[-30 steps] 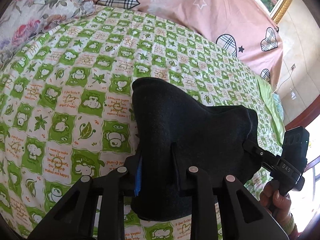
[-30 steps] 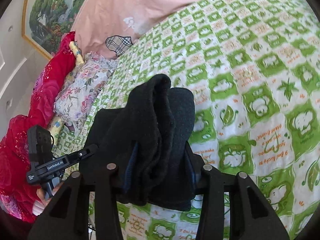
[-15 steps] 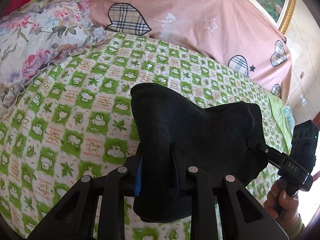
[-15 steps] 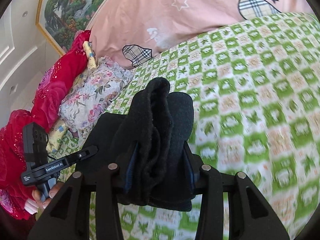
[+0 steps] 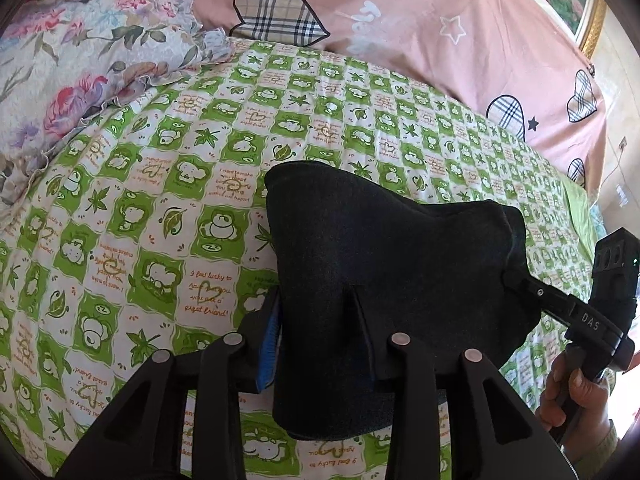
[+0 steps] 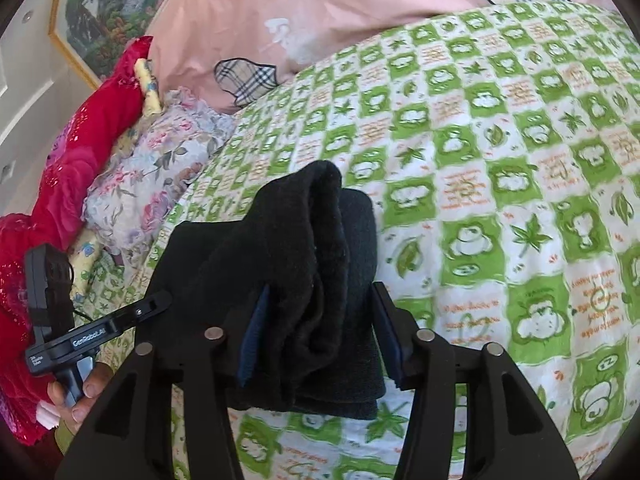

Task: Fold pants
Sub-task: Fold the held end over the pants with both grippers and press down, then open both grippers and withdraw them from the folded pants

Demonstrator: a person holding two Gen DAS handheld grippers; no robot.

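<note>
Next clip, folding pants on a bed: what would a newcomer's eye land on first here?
First, the bundle of black fleecy pants in the middle of both views, between the left tongs and the right tongs; both sets of jaws are opening with the cloth between them. Next, the green-and-white checked cartoon bedsheet beneath it. At the bed's far end lie a pink quilt with plaid hearts and a floral ruffled pillow.

1 black pants, 2 grippers, 1 floral pillow, 1 painting.
</note>
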